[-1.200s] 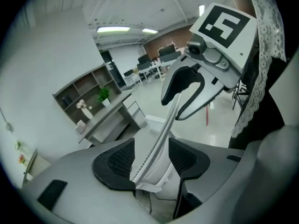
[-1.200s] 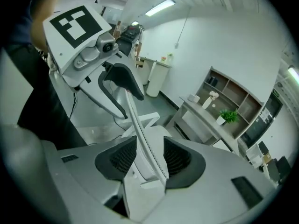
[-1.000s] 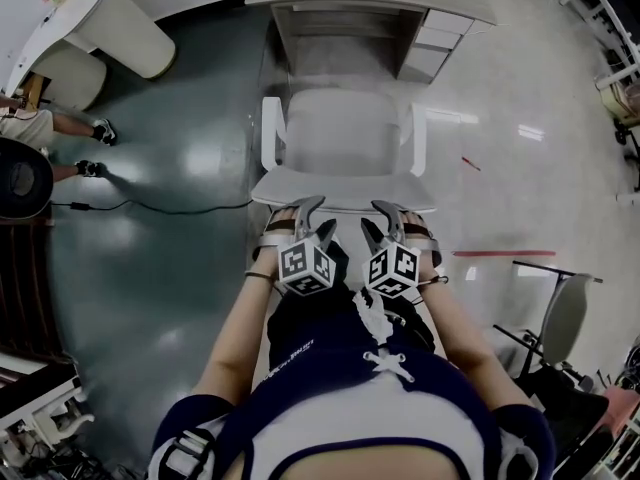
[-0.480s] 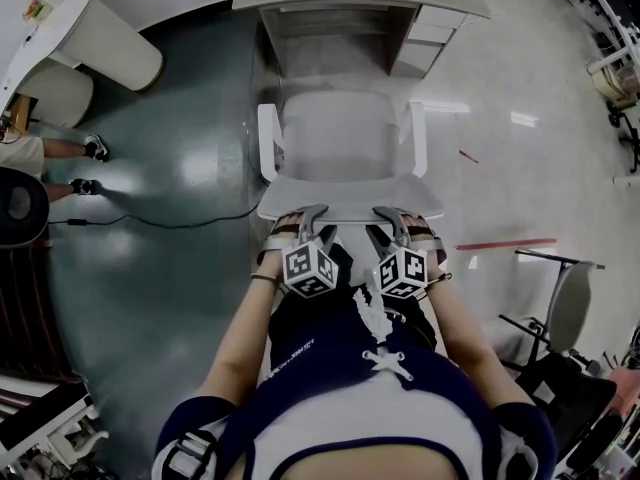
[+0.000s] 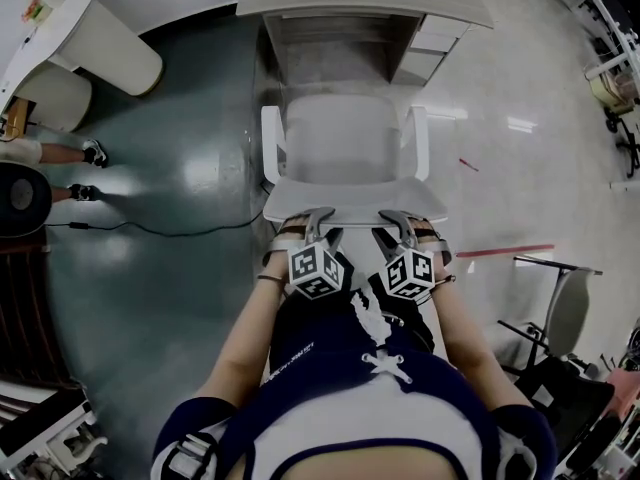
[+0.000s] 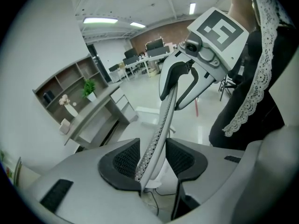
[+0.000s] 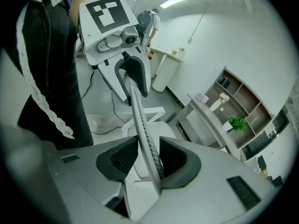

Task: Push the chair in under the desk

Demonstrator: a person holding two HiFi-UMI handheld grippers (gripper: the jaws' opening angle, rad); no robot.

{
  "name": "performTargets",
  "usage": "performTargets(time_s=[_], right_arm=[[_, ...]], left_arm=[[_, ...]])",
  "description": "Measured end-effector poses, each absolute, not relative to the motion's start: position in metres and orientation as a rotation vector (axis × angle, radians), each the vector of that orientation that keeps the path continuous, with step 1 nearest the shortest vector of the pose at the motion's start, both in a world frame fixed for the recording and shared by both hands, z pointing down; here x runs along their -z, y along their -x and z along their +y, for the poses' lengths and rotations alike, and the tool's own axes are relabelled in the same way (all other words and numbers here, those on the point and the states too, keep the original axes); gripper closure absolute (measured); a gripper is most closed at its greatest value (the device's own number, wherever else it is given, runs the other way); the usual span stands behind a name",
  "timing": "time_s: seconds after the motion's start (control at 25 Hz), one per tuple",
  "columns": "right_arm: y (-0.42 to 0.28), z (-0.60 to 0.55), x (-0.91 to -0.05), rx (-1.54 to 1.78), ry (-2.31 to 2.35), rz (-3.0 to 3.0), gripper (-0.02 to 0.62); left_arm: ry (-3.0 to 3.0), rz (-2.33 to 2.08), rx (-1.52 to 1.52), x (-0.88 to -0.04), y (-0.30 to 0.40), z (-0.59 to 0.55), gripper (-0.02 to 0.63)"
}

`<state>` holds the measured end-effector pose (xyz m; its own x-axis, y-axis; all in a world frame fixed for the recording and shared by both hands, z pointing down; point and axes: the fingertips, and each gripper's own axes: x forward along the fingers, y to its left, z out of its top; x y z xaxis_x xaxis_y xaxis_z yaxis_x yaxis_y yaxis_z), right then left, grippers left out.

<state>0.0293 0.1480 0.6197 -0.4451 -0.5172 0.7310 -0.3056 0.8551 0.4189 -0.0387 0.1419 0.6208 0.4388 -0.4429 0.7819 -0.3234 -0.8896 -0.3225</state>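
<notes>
A white office chair faces the grey desk, its seat in front of the knee gap. Both grippers sit over the top edge of its backrest. My left gripper straddles the left part and my right gripper the right part. In the left gripper view the perforated backrest edge runs between the pads of the left gripper, with a gap on one side. In the right gripper view the backrest edge lies between the pads of the right gripper, also with a gap. Both pairs of jaws are closing.
A drawer unit stands under the desk's right side. A round white table and a person's feet are at the left, with a cable across the floor. Another chair stands at the right, near a red floor line.
The left jaws have narrowed around the backrest edge. Both grippers stay on the backrest, and the chair stands about as far from the desk as before.
</notes>
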Motion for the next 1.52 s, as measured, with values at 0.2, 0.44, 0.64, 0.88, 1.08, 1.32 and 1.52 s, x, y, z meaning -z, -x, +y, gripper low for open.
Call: performTargets(time_s=[0.2, 0.44, 0.64, 0.88, 1.08, 1.32, 1.52], right_arm=[[-0.028, 0.127, -0.619, 0.282, -0.61, -2.064, 0.457], [-0.027, 0.108, -0.619, 0.288, -0.623, -2.069, 0.459], [-0.027, 0.095, -0.619, 0.284, -0.627, -2.072, 0.459], [-0.027, 0.083, -0.617, 0.275, -0.622, -2.076, 0.457], [-0.027, 0.076, -0.618, 0.271, -0.617, -2.081, 0.457], [-0.027, 0.068, -0.619, 0.271, -0.617, -2.079, 0.458], [-0.023, 0.06, -0.618, 0.263, -0.621, -2.077, 0.457]], left_arm=[[2.559, 0.68, 1.441, -0.62, 0.04, 0.12, 0.428], [2.545, 0.687, 1.414, -0.62, 0.04, 0.1, 0.426], [2.551, 0.675, 1.408, -0.621, 0.041, 0.087, 0.427], [2.544, 0.679, 1.396, -0.618, 0.04, 0.076, 0.426], [2.539, 0.688, 1.392, -0.618, 0.04, 0.069, 0.426], [2.552, 0.679, 1.39, -0.62, 0.041, 0.06, 0.425], [2.548, 0.674, 1.383, -0.618, 0.044, 0.053, 0.425]])
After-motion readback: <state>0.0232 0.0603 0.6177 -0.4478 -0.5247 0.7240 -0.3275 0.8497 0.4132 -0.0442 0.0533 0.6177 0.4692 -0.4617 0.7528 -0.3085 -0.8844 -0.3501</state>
